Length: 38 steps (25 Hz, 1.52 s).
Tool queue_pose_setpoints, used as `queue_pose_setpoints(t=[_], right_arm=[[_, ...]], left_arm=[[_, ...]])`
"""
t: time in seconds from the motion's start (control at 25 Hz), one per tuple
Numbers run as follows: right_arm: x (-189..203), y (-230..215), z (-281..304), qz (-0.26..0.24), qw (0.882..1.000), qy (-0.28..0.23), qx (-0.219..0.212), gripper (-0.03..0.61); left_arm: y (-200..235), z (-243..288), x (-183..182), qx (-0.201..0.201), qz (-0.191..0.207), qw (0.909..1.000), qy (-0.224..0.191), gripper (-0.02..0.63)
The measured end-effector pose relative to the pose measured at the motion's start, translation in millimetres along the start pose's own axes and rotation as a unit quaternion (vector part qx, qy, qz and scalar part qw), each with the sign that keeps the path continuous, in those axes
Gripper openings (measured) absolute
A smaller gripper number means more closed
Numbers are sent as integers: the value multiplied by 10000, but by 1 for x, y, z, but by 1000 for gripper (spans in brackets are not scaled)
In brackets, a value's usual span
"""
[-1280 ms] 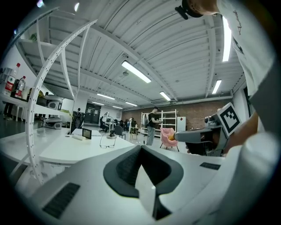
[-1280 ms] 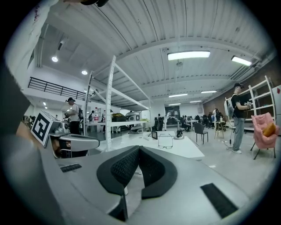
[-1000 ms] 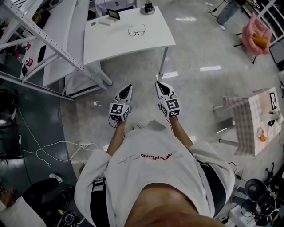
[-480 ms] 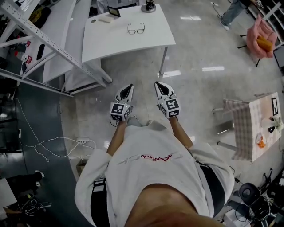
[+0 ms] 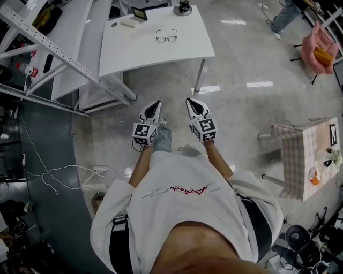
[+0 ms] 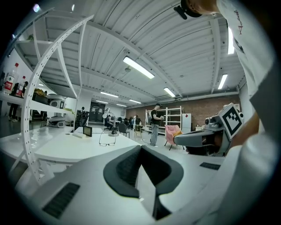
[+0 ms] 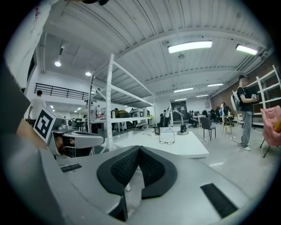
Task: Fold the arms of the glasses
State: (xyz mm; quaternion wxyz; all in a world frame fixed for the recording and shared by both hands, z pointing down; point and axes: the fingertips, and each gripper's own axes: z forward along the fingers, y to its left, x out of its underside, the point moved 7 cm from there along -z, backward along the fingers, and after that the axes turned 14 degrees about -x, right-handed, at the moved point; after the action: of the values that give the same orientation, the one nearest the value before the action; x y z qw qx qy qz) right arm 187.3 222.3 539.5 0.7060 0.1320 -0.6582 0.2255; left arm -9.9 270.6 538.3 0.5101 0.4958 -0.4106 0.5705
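A pair of dark-framed glasses (image 5: 166, 36) lies with arms open on a white table (image 5: 177, 51) at the top of the head view, well ahead of both grippers. My left gripper (image 5: 155, 103) and right gripper (image 5: 191, 100) hover side by side over the floor, short of the table, both shut with nothing between the jaws. The left gripper view shows the glasses (image 6: 107, 139) small on the table (image 6: 57, 149), past its shut jaws. In the right gripper view the glasses (image 7: 167, 139) lie on the table (image 7: 186, 149) beyond its shut jaws.
A small screen (image 5: 140, 13) and a black object (image 5: 185, 7) stand at the table's far edge. White metal racking (image 5: 59, 59) stands to the left. A checked-cloth table (image 5: 308, 152) is at right, a pink chair (image 5: 316, 45) far right. Cables (image 5: 59, 176) trail over the floor. A person (image 7: 243, 110) stands in the background.
Both grippers and the person have drifted slightly toward the table; a foot now shows below the left gripper. Jaws stay shut.
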Motion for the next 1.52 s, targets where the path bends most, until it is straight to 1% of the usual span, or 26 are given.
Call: queue_pose_setpoints(t=[0.24, 0.52, 0.8, 1.12, 1.36, 1.52], right_arm=[[1, -20, 27, 16, 10000, 66, 16, -3], [-7, -56, 67, -43, 9998, 154, 123, -3], [-21, -95, 114, -49, 9993, 244, 274, -3], [-39, -138, 178, -39, 9989, 276, 376, -3], [-50, -165, 227, -91, 9986, 244, 455, -3], [-55, -185, 255, -85, 9980, 225, 589, -3]], left_arm=[[18, 32, 4, 19, -42, 10000, 31, 25], [46, 87, -6, 135, -104, 9999, -9, 25], [77, 148, -23, 328, -126, 9994, -9, 25], [123, 217, -46, 498, -95, 9987, -33, 25], [159, 262, -55, 576, -67, 9983, -29, 25], [178, 294, -60, 694, -43, 9976, -22, 25]])
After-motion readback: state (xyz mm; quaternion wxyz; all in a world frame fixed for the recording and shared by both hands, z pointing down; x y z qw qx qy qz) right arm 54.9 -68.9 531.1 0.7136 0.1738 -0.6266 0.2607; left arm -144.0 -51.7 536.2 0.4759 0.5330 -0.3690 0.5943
